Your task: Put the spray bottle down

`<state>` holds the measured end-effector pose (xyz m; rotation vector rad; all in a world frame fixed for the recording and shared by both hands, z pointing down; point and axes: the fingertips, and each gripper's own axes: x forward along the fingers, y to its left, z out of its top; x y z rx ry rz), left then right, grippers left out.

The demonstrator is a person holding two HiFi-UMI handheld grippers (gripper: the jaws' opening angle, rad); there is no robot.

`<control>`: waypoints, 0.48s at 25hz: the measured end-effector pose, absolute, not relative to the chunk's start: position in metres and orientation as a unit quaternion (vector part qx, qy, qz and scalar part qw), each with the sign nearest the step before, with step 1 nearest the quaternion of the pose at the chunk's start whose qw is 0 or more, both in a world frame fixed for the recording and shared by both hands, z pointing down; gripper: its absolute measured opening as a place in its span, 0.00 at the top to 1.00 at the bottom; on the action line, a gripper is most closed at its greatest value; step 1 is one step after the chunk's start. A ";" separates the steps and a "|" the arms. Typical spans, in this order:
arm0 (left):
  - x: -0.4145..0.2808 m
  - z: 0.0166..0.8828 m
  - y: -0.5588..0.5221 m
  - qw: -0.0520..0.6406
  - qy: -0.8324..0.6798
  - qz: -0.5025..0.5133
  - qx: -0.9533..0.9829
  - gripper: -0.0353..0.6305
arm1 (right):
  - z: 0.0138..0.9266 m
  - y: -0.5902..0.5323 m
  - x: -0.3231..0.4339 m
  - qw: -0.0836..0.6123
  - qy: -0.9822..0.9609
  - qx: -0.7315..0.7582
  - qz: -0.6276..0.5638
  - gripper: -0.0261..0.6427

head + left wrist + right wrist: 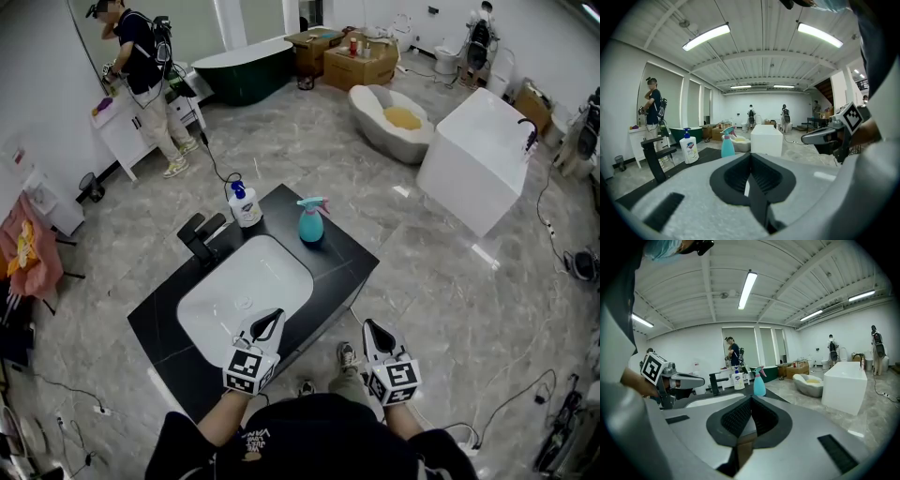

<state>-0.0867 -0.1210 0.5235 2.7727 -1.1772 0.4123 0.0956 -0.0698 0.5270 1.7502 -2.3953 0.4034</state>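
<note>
The teal spray bottle point(311, 222) with a pink trigger stands upright on the far edge of the black counter point(349, 260), free of both grippers. It also shows in the left gripper view point(727, 144) and the right gripper view point(759, 384). My left gripper point(269, 323) hangs over the counter's near edge, well short of the bottle, its jaws shut with nothing between them point(751, 155). My right gripper point(375, 333) is off the counter's near right side, also shut and empty point(751, 400).
A white soap pump bottle point(245, 204) stands left of the spray bottle, by the black faucet point(199, 236). The white basin point(246, 291) fills the counter's middle. A white tub block point(478, 155) and oval tub point(392, 120) stand beyond. A person point(141, 66) stands at the far left.
</note>
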 end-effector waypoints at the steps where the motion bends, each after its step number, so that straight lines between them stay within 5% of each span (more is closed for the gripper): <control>1: -0.088 0.524 -0.116 0.050 -0.384 0.136 0.912 0.92 | 0.527 -0.067 0.093 0.074 -0.798 0.583 0.134 0.96; 12: -0.101 0.515 -0.085 0.043 -0.369 0.117 0.921 0.92 | 0.526 -0.044 0.069 0.092 -0.792 0.590 0.127 0.96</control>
